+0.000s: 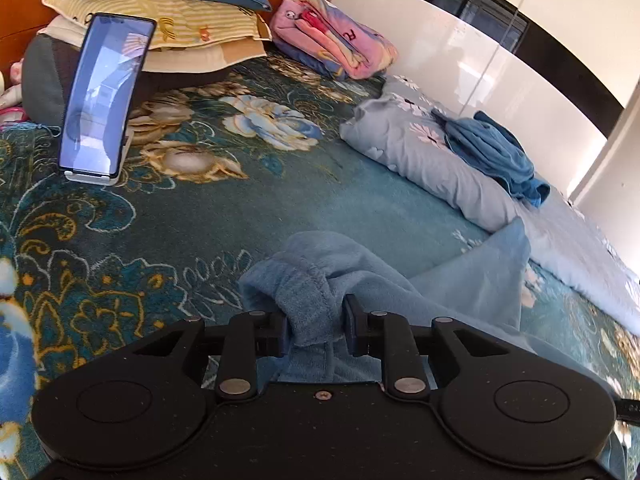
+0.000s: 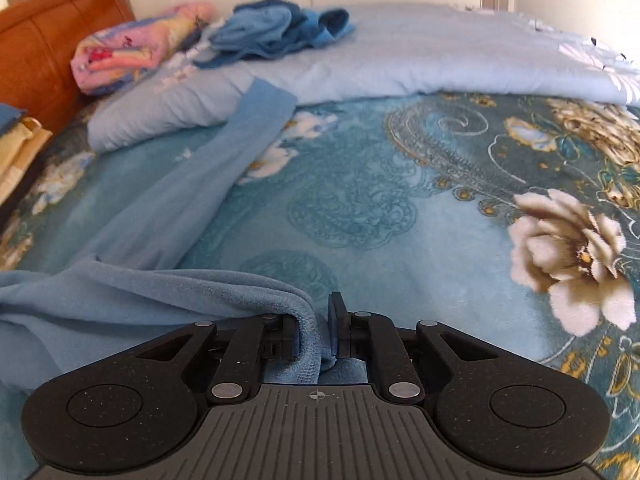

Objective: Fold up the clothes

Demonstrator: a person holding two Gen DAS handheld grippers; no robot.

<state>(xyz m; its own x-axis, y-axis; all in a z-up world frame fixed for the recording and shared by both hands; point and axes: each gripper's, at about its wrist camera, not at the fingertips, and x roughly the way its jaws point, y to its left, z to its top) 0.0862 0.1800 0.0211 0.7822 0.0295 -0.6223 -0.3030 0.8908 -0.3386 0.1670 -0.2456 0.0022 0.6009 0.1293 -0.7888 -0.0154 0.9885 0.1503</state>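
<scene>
Light blue fleece, the garment (image 1: 320, 276) to be folded, lies bunched on the bed (image 1: 168, 216) in the left wrist view, right in front of the left gripper (image 1: 316, 326). A thick fold of it sits between the two black fingers (image 1: 354, 320), which stand a little apart with the cloth filling the gap, so they appear closed on it. One leg or sleeve of the garment runs away to the right over the teal flowered bedspread. Further back a phone (image 1: 106, 96) stands upright on a white stand, in front of a stack of pillows (image 1: 168, 20) against the orange headboard. A folded pink blanket (image 1: 332, 36) lies at the head of the bed, and a pale blue quilt (image 1: 420, 148) runs along the far side with a crumpled darker blue garment (image 1: 492, 152) on top of it.

In the right wrist view the same garment (image 2: 132, 292) lies to the left of the right gripper (image 2: 316, 334), its long part stretching up the bed (image 2: 380, 200) toward the quilt (image 2: 400, 56). An edge of it hangs down between the fingers (image 2: 338, 328), which stand only narrowly apart; the cloth is against both of them and looks pinched. The pink blanket (image 2: 132, 52) and the darker blue garment (image 2: 276, 28) show at the back, by the headboard (image 2: 44, 40).
</scene>
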